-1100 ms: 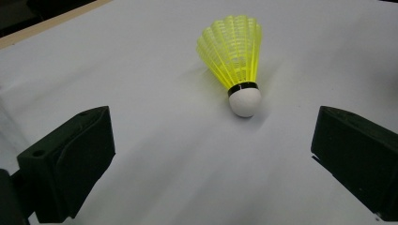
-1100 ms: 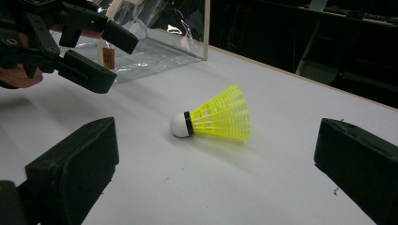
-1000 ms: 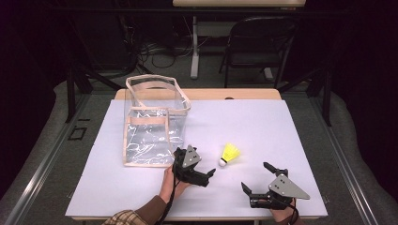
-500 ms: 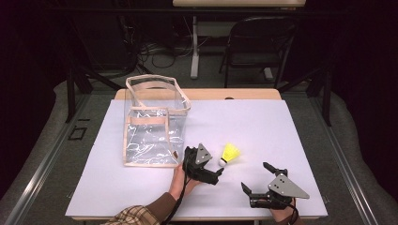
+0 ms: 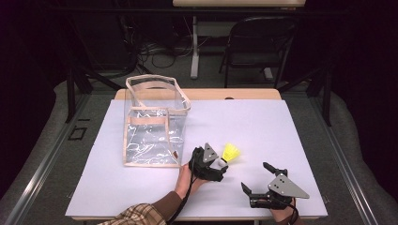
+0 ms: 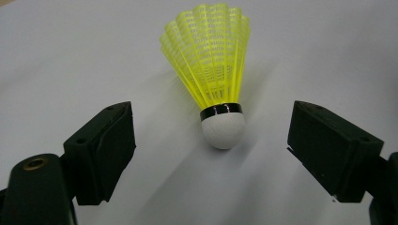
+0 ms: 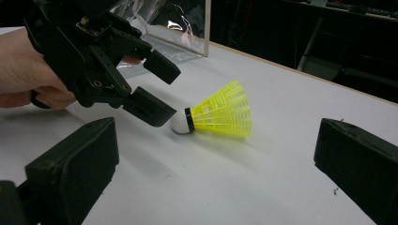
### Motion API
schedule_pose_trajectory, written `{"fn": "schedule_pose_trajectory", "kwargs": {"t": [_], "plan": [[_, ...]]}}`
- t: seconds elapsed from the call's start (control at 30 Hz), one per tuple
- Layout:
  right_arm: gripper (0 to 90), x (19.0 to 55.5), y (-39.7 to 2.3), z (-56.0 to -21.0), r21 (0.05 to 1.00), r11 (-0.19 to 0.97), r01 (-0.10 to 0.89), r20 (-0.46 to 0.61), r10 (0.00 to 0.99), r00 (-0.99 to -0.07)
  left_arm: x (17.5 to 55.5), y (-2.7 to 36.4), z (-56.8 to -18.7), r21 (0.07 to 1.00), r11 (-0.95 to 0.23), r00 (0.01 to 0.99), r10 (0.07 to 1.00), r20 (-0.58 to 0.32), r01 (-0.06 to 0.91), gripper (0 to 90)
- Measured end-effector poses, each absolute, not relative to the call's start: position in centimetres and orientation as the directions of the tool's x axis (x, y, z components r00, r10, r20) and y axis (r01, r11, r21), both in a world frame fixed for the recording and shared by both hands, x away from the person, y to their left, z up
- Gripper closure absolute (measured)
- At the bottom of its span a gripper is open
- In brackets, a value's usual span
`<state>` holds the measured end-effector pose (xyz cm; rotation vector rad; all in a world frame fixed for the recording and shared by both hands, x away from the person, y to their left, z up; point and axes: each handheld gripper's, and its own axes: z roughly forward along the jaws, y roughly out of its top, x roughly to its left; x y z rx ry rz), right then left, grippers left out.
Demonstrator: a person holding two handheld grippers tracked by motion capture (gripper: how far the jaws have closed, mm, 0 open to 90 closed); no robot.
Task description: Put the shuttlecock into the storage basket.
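Yellow shuttlecock (image 6: 213, 75) lies between the left gripper's (image 6: 211, 154) closing jaws, untouched.

Left tool (image 5: 220, 169) jaws apart, just closing; right tool (image 5: 256, 180) agape.

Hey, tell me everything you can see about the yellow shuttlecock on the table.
The shuttlecock has a yellow mesh skirt that looks plastic, a dark band and a rounded white tip. It lies on its side on the white table, right of the clear bag. Its tip sits between the jaws of the left claw, which have just been closing; in the left gripper view they stand apart from it.
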<state>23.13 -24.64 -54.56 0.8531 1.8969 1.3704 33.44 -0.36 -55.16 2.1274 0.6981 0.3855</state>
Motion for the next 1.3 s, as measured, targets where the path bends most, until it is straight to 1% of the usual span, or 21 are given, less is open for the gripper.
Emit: {"fn": "schedule_pose_trajectory", "kwargs": {"t": [0.53, 0.93, 1.1, 1.17, 1.3], "plan": [[0.0, 23.1, -24.6, -54.6, 0.960, 0.242, 0.139, -0.117, 0.801, -0.587, 33.9, -1.8, -55.8, 0.770, -0.507, 0.795, 0.607, -0.001, 0.387, 44.2], [0.0, 23.1, -24.6, -54.6, 0.960, 0.242, 0.139, -0.116, 0.800, -0.589, 33.9, -2.2, -56.2, 0.755, -0.514, 0.781, 0.625, 0.005, 0.407, 53.2], [0.0, 23.1, -24.6, -54.6, 0.960, 0.241, 0.140, -0.115, 0.800, -0.589, 33.8, -2.4, -56.3, 0.752, -0.509, 0.771, 0.637, 0.002, 0.419, 59.2], [0.0, 23.1, -24.6, -54.6, 0.960, 0.242, 0.140, -0.116, 0.800, -0.589, 33.7, -2.5, -56.4, 0.757, -0.503, 0.764, 0.645, 0.007, 0.417, 63.0], [0.0, 23.1, -24.7, -54.6, 0.960, 0.245, 0.136, -0.121, 0.799, -0.588, 33.6, -2.5, -56.4, 0.757, -0.502, 0.762, 0.647, 0.008, 0.419, 64.0]]}}
